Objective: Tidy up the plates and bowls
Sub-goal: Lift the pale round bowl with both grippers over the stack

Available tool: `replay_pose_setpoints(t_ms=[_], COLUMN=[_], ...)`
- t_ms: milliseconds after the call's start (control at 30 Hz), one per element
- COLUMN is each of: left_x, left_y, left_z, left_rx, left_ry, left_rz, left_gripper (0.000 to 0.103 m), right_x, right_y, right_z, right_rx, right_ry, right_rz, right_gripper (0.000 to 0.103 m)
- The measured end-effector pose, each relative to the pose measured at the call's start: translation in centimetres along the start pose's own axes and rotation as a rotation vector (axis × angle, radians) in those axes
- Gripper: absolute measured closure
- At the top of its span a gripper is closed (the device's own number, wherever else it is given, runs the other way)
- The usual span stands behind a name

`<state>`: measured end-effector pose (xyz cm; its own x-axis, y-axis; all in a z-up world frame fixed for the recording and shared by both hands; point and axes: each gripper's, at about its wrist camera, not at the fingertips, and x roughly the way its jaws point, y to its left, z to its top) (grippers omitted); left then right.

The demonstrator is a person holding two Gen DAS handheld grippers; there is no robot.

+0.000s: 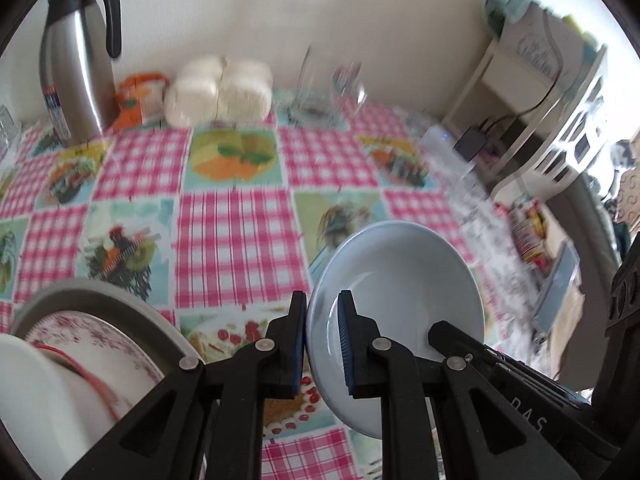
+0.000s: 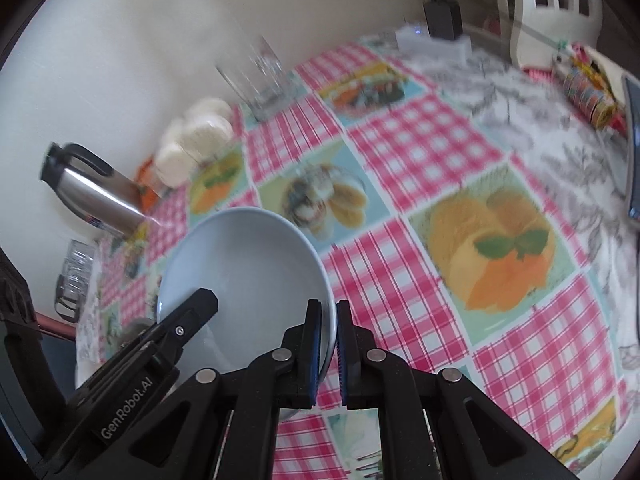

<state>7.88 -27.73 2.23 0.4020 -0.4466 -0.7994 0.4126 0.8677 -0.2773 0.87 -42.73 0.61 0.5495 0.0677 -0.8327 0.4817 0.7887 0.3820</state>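
The pale blue bowl [image 1: 400,292] hangs tilted above the tabletop [image 1: 240,220], pinched at opposite sides of its rim by 2 claws. In the left wrist view the left claw [image 1: 323,344] is clamped on the bowl's near rim, 1 blue-padded finger outside the wall and 1 inside, while a finger of the other claw reaches in over the rim at the right. In the right wrist view the right claw [image 2: 329,350] is likewise closed on the bowl's [image 2: 244,264] right rim, with the rim caught between its blue pads, and the left claw's black finger shows on the bowl's left side. At the lower left of the left wrist view lies a stack of dishes: a grey plate [image 1: 96,292], a plate with a red floral pattern [image 1: 80,332] and a white dish [image 1: 36,392] nearest the camera. Along the wall at the far edge of the pink-checked cloth stand a steel thermos jug [image 1: 76,76], white round packs [image 1: 220,88] and clear glasses [image 1: 320,84], all well apart from the bowl.
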Motion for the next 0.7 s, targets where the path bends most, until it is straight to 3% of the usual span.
replay_pose_setpoints(t_ms=[400,700], left_x=[-9.0,-12.7], left_y=[0.3,3.5], left_z=[1.6,1.0], left_rx=[0.01,-0.062], left_ry=[-0.199,-0.258], left_rz=[-0.026,-0.027], left_gripper=[0.087,0.087], right_x=[-8.3,-10.7], right_y=[5.2,9.3], right_z=[0.4,-0.9], right_rx=[-0.082,-0.15], right_ry=[-0.18,-0.221], right_rz=[0.103,0.15], right_gripper=[0.095,0.094])
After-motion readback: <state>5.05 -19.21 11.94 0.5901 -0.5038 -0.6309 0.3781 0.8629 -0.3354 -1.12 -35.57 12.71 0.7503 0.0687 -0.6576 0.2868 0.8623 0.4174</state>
